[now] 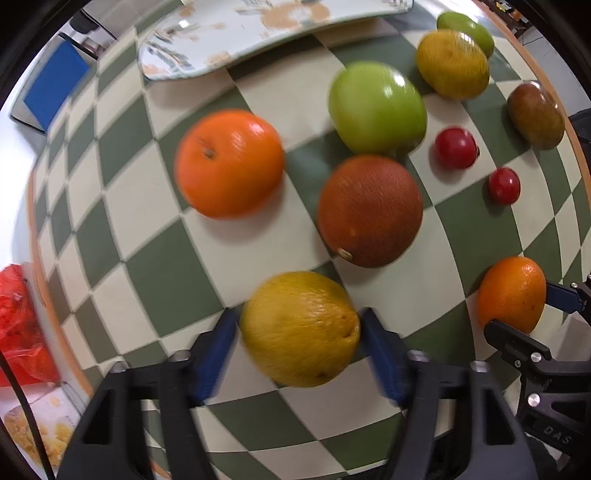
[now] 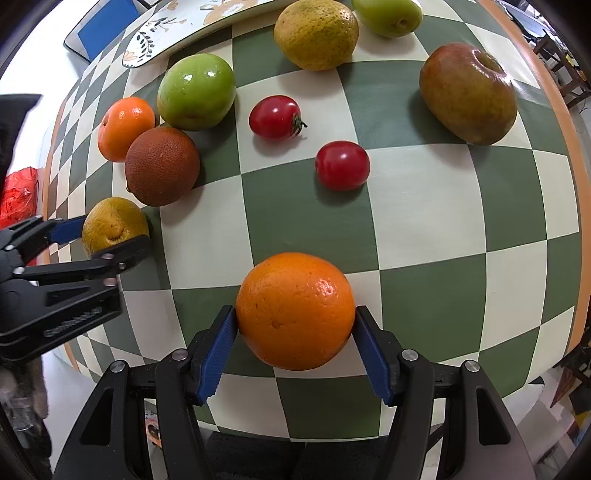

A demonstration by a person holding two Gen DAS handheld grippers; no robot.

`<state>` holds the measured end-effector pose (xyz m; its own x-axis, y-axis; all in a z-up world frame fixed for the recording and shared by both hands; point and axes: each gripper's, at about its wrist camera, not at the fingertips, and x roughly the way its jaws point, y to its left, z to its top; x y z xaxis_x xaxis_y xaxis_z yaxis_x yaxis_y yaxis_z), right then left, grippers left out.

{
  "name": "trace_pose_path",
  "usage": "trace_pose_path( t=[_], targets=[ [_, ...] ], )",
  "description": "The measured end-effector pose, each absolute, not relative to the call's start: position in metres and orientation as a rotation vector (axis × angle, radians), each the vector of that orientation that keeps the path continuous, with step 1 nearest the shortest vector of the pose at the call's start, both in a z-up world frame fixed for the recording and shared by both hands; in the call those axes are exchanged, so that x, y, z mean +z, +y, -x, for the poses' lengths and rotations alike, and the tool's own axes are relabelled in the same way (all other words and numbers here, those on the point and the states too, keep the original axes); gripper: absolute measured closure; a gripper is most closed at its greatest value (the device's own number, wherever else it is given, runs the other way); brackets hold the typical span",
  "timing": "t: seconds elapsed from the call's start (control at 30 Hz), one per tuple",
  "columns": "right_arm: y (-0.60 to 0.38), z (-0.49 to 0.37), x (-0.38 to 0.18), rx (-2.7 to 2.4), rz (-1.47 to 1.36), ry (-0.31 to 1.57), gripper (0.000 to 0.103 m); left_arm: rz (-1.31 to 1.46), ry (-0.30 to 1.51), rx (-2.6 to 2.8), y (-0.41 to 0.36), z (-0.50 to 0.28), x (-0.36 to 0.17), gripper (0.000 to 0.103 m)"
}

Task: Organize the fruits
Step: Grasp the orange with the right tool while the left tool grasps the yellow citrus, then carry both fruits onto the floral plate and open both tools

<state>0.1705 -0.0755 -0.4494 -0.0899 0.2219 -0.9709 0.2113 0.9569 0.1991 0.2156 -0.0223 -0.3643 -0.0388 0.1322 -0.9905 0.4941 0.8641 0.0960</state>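
Fruits lie scattered on the green-and-cream checkered tablecloth (image 2: 295,206). The left gripper (image 1: 299,332) pinches a round yellow-orange citrus (image 1: 300,328) between its blue ribbed pads (image 1: 216,354), near the table's left edge; the right gripper (image 2: 295,332) pinches a round bright orange (image 2: 295,311) close to the front edge. Both fruits appear to sit at or just above the cloth. Round, smooth skins invite slipping if the squeeze slackens, and a dropped fruit could roll off the nearby edge. The brown rough-skinned orange (image 1: 370,210) and two small red tomatoes (image 2: 342,165) lie ahead; a careless sweep toward the patterned white plate (image 1: 258,33) could knock them.
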Motion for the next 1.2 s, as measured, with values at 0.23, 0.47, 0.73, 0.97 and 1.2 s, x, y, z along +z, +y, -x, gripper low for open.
trace_pose_path(
  t=[0.23, 0.47, 0.73, 0.97, 1.2],
  targets=[
    [-0.104, -0.188, -0.442, 0.016, -0.361, 1.692, 0.035, -0.365, 1.611, -0.235, -0.002, -0.212, -0.367, 0.041],
    [-0.112, -0.19, -0.445, 0.008, -0.367, 1.707, 0.036, -0.213, 1.598, -0.172, 0.017, -0.226, -0.369, 0.041],
    [-0.129, -0.19, -0.435, 0.036, -0.536, 1.692, 0.037, -0.095, 1.605, -0.173, 0.042, -0.231, -0.354, 0.042],
    [-0.152, -0.222, -0.413, 0.147, -0.611, 1.677, 0.037, 0.01, 1.6, -0.134, 0.067, -0.261, -0.315, 0.042],
    [-0.193, -0.315, -0.354, 0.255, -0.583, 1.527, 0.037, 0.147, 1.479, -0.135, 0.046, -0.333, -0.255, 0.042]
  ],
)
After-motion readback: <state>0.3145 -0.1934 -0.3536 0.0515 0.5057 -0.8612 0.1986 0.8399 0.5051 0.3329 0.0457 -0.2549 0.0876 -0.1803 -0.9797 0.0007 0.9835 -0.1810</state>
